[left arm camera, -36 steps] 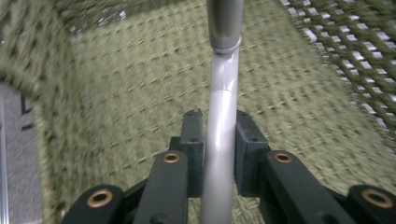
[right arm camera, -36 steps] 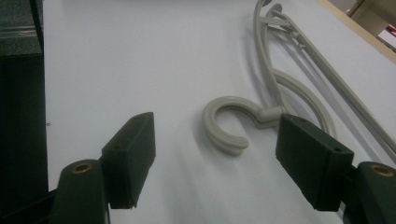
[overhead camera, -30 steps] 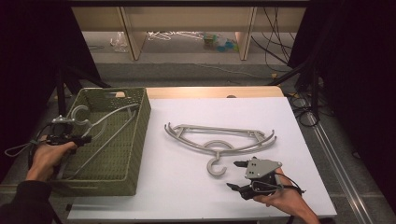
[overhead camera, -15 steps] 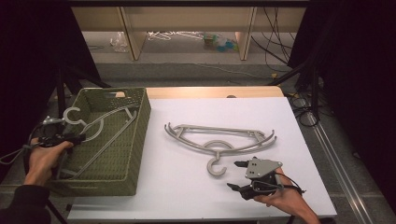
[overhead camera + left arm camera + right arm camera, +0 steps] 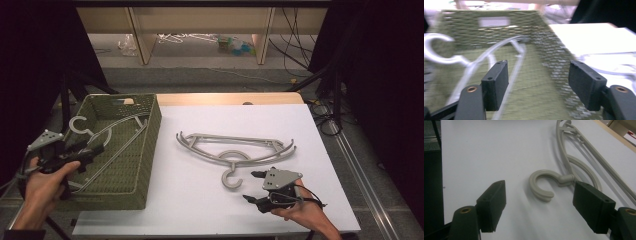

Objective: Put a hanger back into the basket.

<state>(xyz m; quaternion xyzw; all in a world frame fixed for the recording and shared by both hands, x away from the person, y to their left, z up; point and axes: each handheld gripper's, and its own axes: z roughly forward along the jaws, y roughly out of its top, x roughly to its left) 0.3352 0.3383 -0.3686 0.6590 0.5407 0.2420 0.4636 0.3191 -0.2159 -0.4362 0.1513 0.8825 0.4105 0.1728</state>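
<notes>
on the white bench (image 5: 200,200), seen from the high view, a grey hanger (image 5: 235,150) lies flat near the middle, its hook (image 5: 231,179) curling toward six o'clock. at about five o'clock from that hook sits the right gripper (image 5: 256,186), held in the person's right hand (image 5: 300,212) low over the bench, close to the hook and not touching it. its jaws are spread wide, nothing between them. in the right gripper view the hook (image 5: 542,185) lies on the bench ahead, between the two black jaws and beyond them, and it looks like two hangers stacked, though i can't be sure.

over at nine o'clock the green woven basket (image 5: 145,150) stands on the bench's left edge. inside it a second hanger (image 5: 107,132) leans tilted, its hook (image 5: 80,125) up at the basket's left wall around eleven o'clock. the left gripper (image 5: 92,150), in the left hand (image 5: 42,182), is held at the basket's left rim pointing toward three o'clock, jaws over the interior. the left gripper view is blurred, yet it shows those jaws wide apart and empty, the pale hanger (image 5: 491,57) ahead of the left jaw and the basket's far wall (image 5: 499,27) beyond.
</notes>
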